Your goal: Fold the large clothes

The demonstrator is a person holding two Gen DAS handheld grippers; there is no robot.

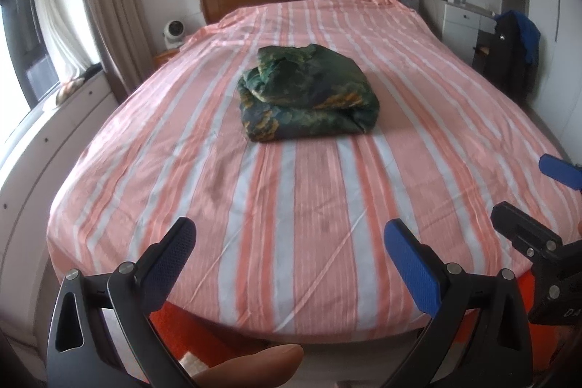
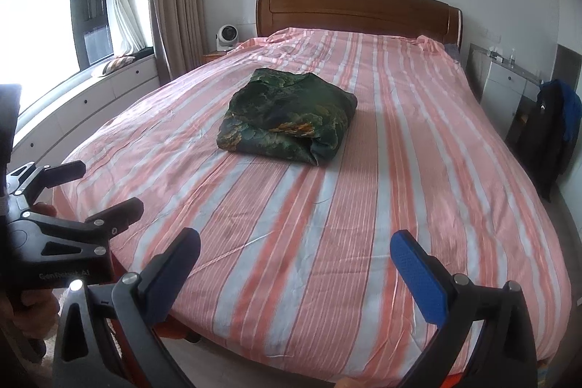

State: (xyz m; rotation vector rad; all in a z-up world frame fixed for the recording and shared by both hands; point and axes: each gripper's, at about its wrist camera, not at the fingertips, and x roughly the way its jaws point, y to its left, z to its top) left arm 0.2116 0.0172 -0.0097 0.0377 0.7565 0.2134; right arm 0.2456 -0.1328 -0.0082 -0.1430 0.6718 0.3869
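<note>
Both tools are held low at the foot of the bed, empty. Left tool (image 1: pixel 291 253) has its fingers spread wide apart with nothing between them; right tool (image 2: pixel 296 262) is likewise spread wide and holds nothing. Each shows at the edge of the other's view, so they sit side by side, near one another, over the bed's near edge.

Beyond them runs the striped pink and grey bed sheet (image 1: pixel 327 199), fairly smooth. Well apart from both tools, about mid-bed, lies the dark green patterned garment (image 1: pixel 307 95), already a compact bundle of several layers with a loose ruffled edge at its far side.

It looks soft and limp, probably light, with a slight sheen that hints it may slide on itself. As a judgement, the folding seems largely done or near it. Any further hold is best taken at the near corners, pinching all layers together, since a grip on the top layer alone would likely peel the bundle open.
</note>
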